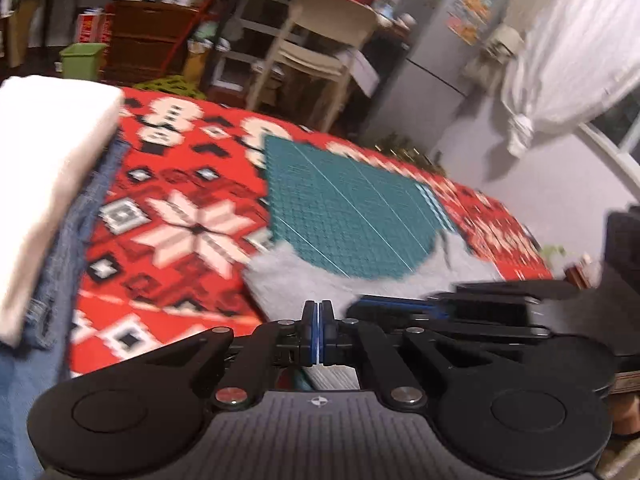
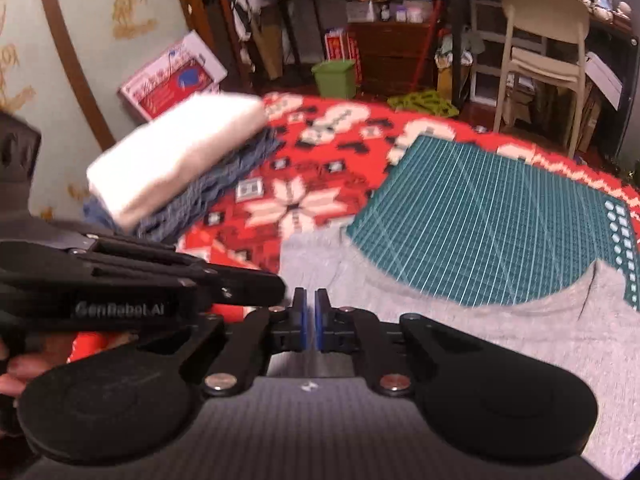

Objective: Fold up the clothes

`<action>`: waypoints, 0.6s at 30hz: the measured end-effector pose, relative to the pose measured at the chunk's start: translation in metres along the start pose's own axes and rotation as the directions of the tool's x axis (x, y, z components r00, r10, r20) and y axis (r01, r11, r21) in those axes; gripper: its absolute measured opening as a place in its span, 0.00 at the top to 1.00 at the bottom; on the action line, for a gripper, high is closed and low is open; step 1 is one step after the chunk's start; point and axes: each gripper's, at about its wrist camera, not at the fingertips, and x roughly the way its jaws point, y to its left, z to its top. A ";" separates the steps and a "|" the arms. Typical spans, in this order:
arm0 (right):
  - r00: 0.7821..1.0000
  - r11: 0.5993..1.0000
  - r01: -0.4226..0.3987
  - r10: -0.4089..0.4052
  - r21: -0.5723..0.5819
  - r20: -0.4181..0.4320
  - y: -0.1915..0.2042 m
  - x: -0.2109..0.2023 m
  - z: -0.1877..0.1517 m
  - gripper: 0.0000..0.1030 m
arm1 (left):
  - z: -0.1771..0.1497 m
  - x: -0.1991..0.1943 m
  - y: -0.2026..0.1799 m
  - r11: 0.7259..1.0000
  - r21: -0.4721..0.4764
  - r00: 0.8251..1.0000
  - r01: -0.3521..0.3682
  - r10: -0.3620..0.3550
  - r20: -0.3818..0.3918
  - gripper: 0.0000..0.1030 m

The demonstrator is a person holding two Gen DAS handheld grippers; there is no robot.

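A grey garment (image 1: 296, 280) (image 2: 500, 332) lies flat, partly on a green cutting mat (image 1: 348, 208) (image 2: 500, 216) and partly on a red patterned blanket (image 1: 180, 184) (image 2: 320, 160). My left gripper (image 1: 318, 332) is shut just over the garment's near left corner, and no cloth shows between its pads. My right gripper (image 2: 310, 324) has its pads almost touching above the garment's near edge. The two grippers sit close together: the left gripper (image 2: 276, 288) crosses in front of the right one, and the right gripper (image 1: 360, 306) shows beside the left.
A folded white cloth (image 1: 44, 184) (image 2: 176, 156) rests on folded blue jeans (image 1: 68, 264) (image 2: 208, 188) at the blanket's left. Beyond the blanket stand a cream chair (image 1: 320, 40) (image 2: 544, 44), a green bin (image 1: 82, 60) (image 2: 335, 78) and cluttered shelves.
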 end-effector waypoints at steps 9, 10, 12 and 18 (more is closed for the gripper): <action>1.000 0.999 0.018 -0.018 -0.026 -0.023 0.002 -0.012 -0.016 0.97 | -0.008 0.003 -0.005 0.999 0.021 0.999 -0.033 0.034 -0.023 1.00; 1.000 0.999 0.013 -0.014 -0.032 -0.024 0.003 -0.014 -0.016 0.96 | -0.007 0.000 -0.007 1.000 0.023 1.000 -0.020 0.021 -0.014 1.00; 1.000 0.999 0.003 -0.005 -0.044 -0.024 0.007 -0.017 -0.018 0.96 | -0.007 0.004 -0.010 0.999 0.035 1.000 -0.013 0.014 -0.028 1.00; 0.999 0.999 0.018 -0.019 -0.049 -0.029 0.003 -0.031 -0.030 0.97 | -0.013 0.013 -0.014 0.998 0.064 0.998 -0.017 0.021 -0.065 1.00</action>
